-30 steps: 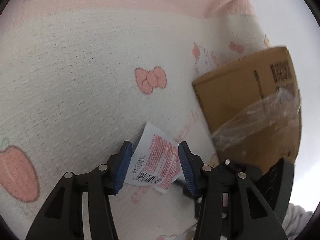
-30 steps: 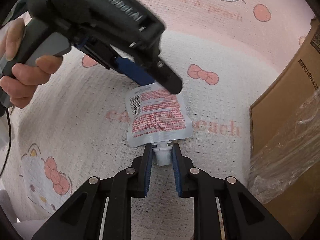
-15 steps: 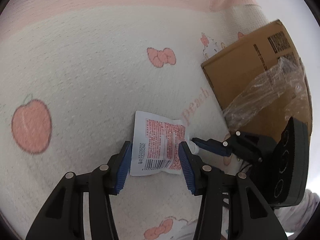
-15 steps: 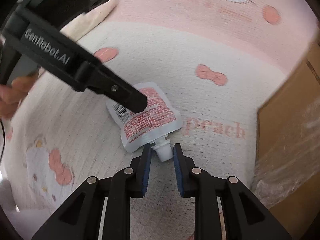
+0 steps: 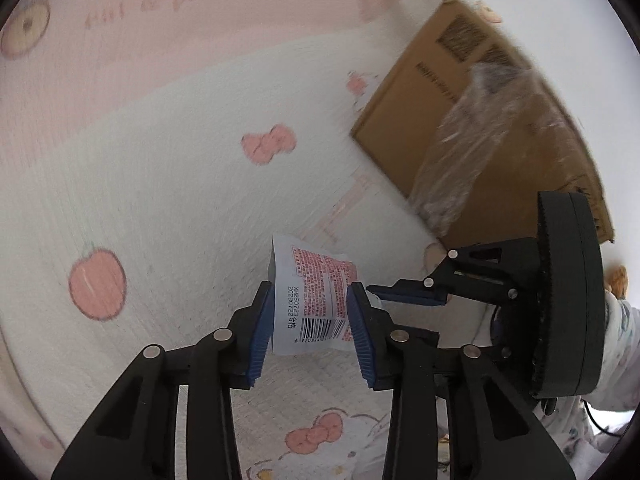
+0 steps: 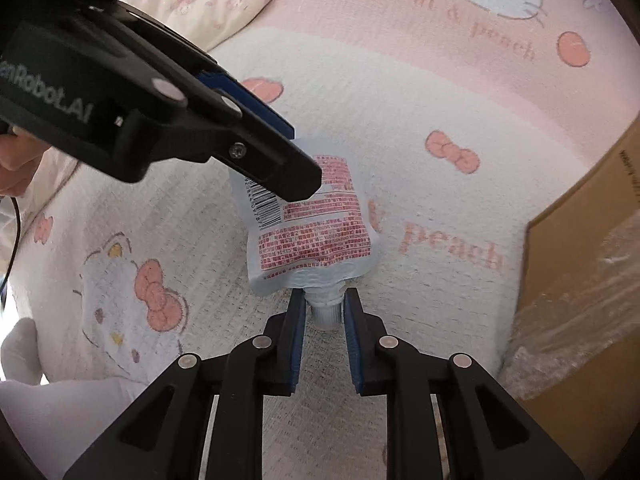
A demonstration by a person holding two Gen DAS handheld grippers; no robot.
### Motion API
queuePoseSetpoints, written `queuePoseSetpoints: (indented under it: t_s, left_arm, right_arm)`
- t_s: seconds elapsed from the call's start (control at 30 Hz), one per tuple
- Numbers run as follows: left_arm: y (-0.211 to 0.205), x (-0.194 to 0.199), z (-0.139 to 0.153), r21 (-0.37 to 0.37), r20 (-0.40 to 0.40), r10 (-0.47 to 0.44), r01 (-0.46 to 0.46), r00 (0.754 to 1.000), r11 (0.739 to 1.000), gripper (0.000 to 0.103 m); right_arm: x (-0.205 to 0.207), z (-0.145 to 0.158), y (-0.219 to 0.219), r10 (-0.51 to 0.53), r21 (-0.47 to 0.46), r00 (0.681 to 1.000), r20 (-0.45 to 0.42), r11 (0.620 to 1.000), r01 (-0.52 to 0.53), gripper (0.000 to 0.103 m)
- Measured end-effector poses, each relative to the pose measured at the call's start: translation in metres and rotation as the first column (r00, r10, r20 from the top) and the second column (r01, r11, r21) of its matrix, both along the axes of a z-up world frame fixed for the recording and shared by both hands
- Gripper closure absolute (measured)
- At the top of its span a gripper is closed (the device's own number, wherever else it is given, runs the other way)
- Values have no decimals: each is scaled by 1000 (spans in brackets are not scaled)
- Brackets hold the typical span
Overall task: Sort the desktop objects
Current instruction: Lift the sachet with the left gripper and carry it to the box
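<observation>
A white spouted pouch [image 5: 316,300] with red print and a barcode hangs a little above the blanket, held at both ends. My right gripper [image 6: 324,298] is shut on its white spout cap [image 6: 325,316]. My left gripper [image 5: 311,292] is closing on the pouch's barcode end, and its blue pads touch both side edges so the pouch bows. In the right wrist view the left gripper [image 6: 300,158] comes in from the upper left and hides the top corner of the pouch [image 6: 316,232]. In the left wrist view the right gripper [image 5: 384,292] reaches in from the right.
A pink and white cartoon-print blanket [image 5: 160,180] covers the surface. A brown cardboard box [image 5: 480,120] draped with clear plastic film [image 5: 472,140] stands at the right; the box [image 6: 580,260] also fills the right wrist view's right edge. A pillow [image 6: 208,0] lies at the back.
The pouch lay flat on the blanket; now both grippers have lifted it clear. The left jaws have narrowed onto its barcode end. The right gripper stays shut on the spout.
</observation>
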State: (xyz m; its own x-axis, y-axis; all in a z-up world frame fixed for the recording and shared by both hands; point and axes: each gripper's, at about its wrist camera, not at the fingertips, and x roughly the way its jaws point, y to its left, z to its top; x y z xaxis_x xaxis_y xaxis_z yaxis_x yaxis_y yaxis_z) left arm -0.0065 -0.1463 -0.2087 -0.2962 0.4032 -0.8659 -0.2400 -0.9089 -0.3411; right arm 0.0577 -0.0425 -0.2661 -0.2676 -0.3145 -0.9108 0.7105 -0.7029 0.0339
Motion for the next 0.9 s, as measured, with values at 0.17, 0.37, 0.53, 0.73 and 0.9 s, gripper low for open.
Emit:
queuePoseSetpoints:
  t_s: [0.17,0.37,0.53,0.73,0.9]
  left_arm:
    - [3,5,26,-7,-63,-17,17,998,1000,68]
    - [9,14,62,-33,-127,-48,44,991,998,69]
    - [14,23,89,-77,-195,-68,54,979,996,69]
    - [10,27,121,-48,-260,-40,28,965,998,69]
    - [18,26,143,-59,-319,-43,26,947,998,71]
  right_arm:
    - [24,25,5,-36,12,998,-45,999,36,87]
    - [30,54,31,-57,29,995,-88,998,60,87]
    - [39,96,52,-63,15,985,-158,998,66,87]
    - [30,126,50,-32,37,967,-254,998,43,87]
    - [2,145,51,-26,61,949,-316,997,48,87]
